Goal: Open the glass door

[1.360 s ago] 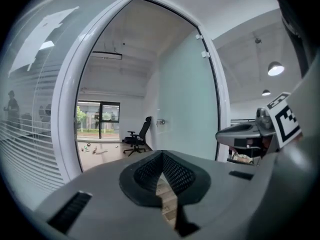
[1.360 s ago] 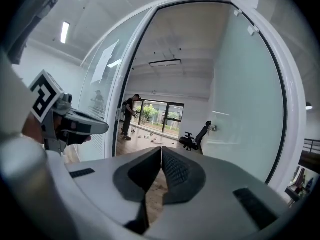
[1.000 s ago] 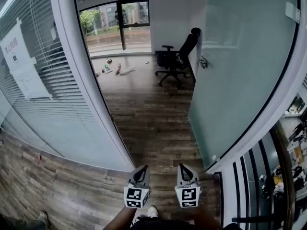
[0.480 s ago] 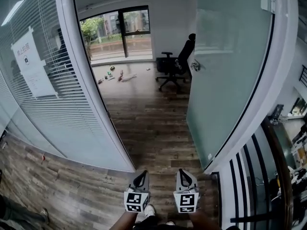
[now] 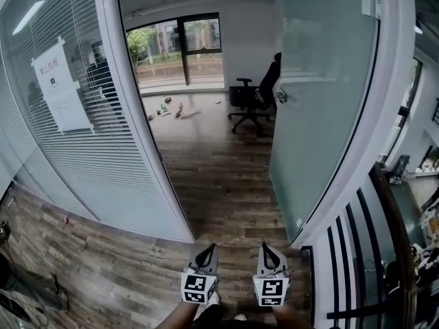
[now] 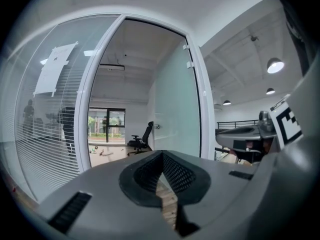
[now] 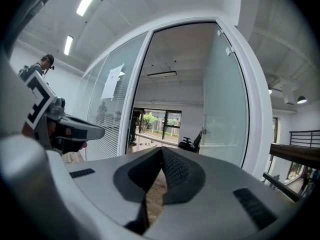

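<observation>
Standing open: glass door [image 5: 322,101], swung into room, handle [image 5: 280,96] untouched. Left gripper [image 5: 207,251] and right gripper [image 5: 265,249] side by side before doorway, jaws pressed together, empty.

Frosted glass, grained wood, matt plastic
The glass door [image 5: 322,101] looks frosted and matt; the floor [image 5: 219,177] is grained wooden planks; a paper sheet [image 5: 60,88] sticks on the clear glass wall [image 5: 89,163]; the left tool [image 5: 207,249] and right tool [image 5: 264,247] are matt grey plastic, pads [image 6: 180,174] black and meshed.
</observation>
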### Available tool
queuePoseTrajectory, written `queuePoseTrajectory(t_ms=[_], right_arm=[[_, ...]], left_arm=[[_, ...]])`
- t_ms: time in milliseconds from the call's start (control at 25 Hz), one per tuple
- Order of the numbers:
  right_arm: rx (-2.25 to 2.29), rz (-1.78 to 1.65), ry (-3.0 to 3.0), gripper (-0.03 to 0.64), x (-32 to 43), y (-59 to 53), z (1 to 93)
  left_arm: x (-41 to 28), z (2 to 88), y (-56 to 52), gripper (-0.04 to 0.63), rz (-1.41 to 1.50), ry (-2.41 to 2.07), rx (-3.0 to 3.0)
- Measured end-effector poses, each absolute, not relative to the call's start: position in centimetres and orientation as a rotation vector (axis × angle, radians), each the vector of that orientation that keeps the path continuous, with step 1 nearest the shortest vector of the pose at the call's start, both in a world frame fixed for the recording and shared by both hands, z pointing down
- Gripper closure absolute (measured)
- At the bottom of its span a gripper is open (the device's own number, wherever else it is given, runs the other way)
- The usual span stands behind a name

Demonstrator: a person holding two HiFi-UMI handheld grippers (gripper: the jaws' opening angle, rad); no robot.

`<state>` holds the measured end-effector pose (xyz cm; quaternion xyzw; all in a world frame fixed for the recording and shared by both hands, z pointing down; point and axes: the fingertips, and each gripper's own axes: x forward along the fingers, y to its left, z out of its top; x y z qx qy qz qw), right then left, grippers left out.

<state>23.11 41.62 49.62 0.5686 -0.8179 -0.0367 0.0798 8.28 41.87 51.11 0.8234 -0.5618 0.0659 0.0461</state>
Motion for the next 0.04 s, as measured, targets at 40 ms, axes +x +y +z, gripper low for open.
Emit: queuePoseTrajectory(t_ms=[40], right_arm=[[1.695, -0.113, -2.448, 0.601, 23.37, 42.28, 49.63]], left_arm=[[8.53, 51.2, 42.49, 0.594, 0.199, -1.72, 2.515]])
